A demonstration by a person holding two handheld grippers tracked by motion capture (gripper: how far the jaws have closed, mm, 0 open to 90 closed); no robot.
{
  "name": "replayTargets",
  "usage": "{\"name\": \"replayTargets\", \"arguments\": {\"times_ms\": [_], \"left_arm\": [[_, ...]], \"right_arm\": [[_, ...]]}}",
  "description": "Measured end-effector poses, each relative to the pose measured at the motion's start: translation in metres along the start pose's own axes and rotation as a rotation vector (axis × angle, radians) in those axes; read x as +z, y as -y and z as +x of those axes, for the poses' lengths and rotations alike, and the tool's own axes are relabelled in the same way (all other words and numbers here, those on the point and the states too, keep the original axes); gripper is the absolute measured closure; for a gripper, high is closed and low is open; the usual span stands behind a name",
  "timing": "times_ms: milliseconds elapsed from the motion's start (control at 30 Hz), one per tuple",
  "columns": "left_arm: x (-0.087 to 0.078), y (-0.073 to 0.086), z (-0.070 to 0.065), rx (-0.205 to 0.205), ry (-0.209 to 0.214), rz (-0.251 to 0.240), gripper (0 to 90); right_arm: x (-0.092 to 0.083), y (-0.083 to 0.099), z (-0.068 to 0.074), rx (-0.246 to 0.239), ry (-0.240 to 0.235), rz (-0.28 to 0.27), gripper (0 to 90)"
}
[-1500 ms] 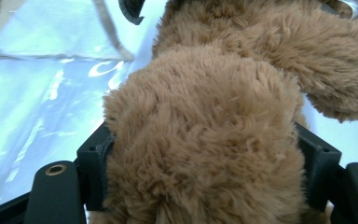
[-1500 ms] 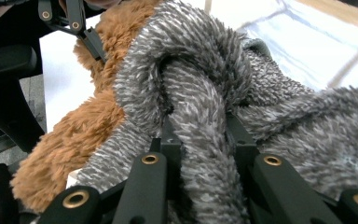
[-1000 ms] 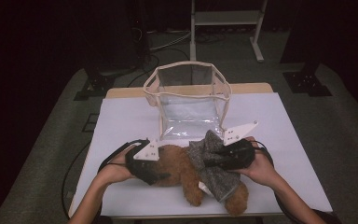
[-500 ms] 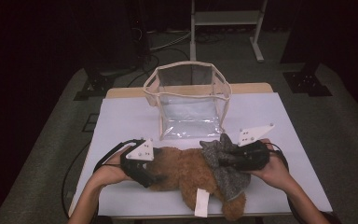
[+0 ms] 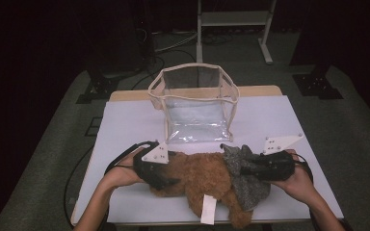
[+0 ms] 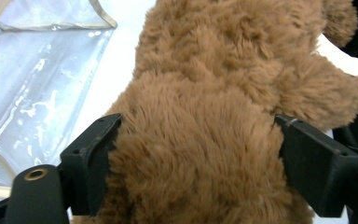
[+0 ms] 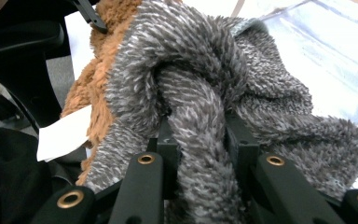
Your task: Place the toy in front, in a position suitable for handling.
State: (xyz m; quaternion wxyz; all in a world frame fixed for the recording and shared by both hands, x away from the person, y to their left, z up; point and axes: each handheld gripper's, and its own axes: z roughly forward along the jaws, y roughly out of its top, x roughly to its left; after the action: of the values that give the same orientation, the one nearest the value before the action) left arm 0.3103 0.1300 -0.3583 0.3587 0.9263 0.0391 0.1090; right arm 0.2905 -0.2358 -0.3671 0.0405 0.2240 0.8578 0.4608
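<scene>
The brown plush toy (image 5: 197, 178) lies on the white table (image 5: 125, 125), at six o'clock from the clear bag (image 5: 195, 103). The left gripper (image 6: 196, 158) clamps its furry body; the right gripper (image 7: 200, 140) pinches its grey fuzzy garment (image 5: 243, 173) at three o'clock.

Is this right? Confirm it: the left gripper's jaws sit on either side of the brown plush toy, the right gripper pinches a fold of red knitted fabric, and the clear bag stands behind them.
One detail is wrong: the fabric in the right gripper is grey and fuzzy, as the right gripper view shows. The left gripper does flank the brown plush toy, and the clear bag stands behind.
</scene>
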Motion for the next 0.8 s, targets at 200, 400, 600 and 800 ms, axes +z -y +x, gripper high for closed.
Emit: {"name": "replayTargets", "arguments": {"times_ms": [200,400,600,800], "left_arm": [[0.006,-0.033,-0.005,0.06,0.02,-0.06,12.6],[0.034,-0.067,-0.011,0.117,0.082,-0.067,9.1],[0.061,-0.087,-0.009,0.104,0.139,-0.061,5.8],[0.08,-0.099,-0.005,0.08,0.165,-0.01,2.4]], "right_arm": [[-0.003,0.003,-0.002,0.016,-0.003,-0.019,71.2],[-0.013,0.006,-0.002,0.022,0.002,-0.043,71.2],[-0.026,0.013,-0.006,0.045,0.009,-0.07,71.1],[-0.031,0.017,-0.01,0.057,0.008,-0.074,71.0]]}}
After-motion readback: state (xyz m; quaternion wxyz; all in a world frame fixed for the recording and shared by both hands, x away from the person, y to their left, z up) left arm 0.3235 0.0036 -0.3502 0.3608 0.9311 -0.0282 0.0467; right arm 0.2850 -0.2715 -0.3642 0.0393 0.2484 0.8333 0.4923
